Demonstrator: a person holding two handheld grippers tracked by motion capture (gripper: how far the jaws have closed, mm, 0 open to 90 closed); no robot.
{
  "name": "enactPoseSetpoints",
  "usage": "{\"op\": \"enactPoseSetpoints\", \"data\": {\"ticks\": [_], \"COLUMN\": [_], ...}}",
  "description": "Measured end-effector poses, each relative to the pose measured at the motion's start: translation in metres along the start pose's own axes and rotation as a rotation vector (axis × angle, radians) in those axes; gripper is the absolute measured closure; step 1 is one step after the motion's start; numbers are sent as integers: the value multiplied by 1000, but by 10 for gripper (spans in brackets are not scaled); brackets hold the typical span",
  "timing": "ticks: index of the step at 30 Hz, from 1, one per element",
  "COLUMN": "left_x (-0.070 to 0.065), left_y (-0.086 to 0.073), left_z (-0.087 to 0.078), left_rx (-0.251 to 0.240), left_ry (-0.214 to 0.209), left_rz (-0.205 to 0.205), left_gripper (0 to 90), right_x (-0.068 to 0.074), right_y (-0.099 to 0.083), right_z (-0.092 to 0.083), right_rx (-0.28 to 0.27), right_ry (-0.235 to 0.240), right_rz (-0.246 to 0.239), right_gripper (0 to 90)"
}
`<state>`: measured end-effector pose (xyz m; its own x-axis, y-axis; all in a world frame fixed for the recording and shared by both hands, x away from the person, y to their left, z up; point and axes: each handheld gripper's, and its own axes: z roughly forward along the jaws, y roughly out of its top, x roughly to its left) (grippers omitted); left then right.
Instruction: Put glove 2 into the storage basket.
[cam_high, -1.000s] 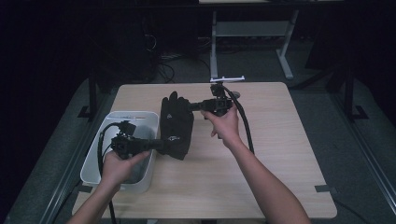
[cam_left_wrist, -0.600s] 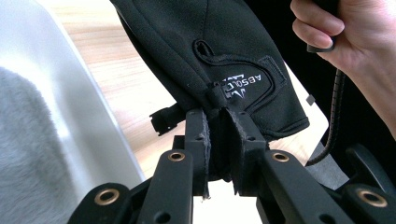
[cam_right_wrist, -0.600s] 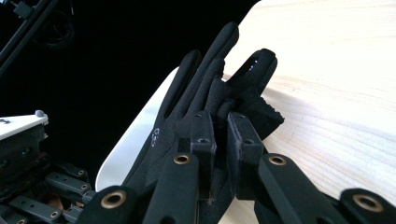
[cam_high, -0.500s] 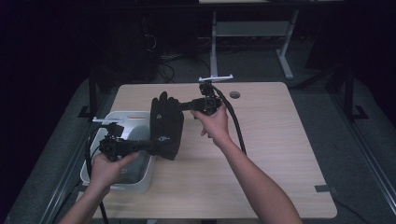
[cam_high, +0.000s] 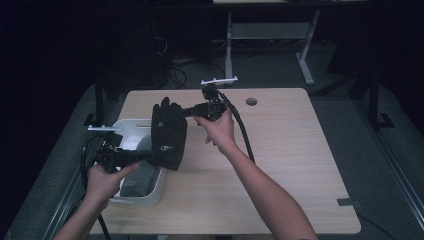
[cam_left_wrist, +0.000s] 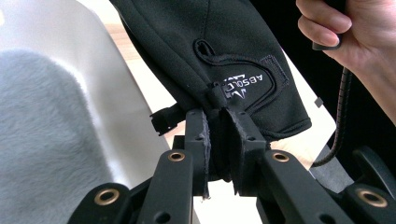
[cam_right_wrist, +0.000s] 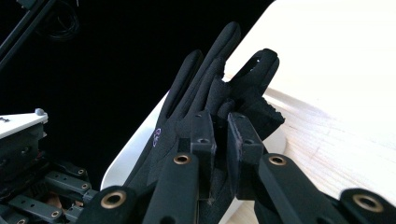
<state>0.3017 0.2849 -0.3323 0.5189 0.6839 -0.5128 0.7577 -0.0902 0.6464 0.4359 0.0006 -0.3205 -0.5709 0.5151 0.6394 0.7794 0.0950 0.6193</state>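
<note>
A black glove (cam_high: 169, 131) hangs in the air between both grippers, over the right edge of a white bin (cam_high: 131, 126). My left gripper (cam_high: 150, 156) is shut on the glove's cuff edge (cam_left_wrist: 219, 100), near white lettering. My right gripper (cam_high: 182, 113) is shut on the glove's finger end (cam_right_wrist: 219, 109). The glove's fingers (cam_right_wrist: 205, 70) point up past the right gripper's jaws.
The white bin (cam_left_wrist: 98, 88) at the table's left holds a grey fluffy cloth (cam_left_wrist: 42, 135). The wooden table (cam_high: 290, 145) has a small round hole (cam_high: 251, 101) near its far edge. Dark floor and desk legs (cam_high: 230, 45) lie beyond.
Both hands have carried the glove leftward, from over the table's middle to above the bin's right edge. The grips have not changed.
</note>
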Motion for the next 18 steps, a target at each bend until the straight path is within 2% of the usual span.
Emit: {"op": "enactPoseSetpoints", "data": {"ticks": [13,18], "left_x": [11,18], "left_y": [-3,-7], "left_z": [-25,-32], "left_rx": [-25,-32], "left_ry": [33,39], "left_rz": [-14,-29], "left_gripper": [795,795], "right_x": [16,21], "right_y": [7,8], "right_z": [19,29], "right_rx": [17,27], "right_ry": [13,22], "right_rz": [-33,-31], "right_gripper": [820,820]}}
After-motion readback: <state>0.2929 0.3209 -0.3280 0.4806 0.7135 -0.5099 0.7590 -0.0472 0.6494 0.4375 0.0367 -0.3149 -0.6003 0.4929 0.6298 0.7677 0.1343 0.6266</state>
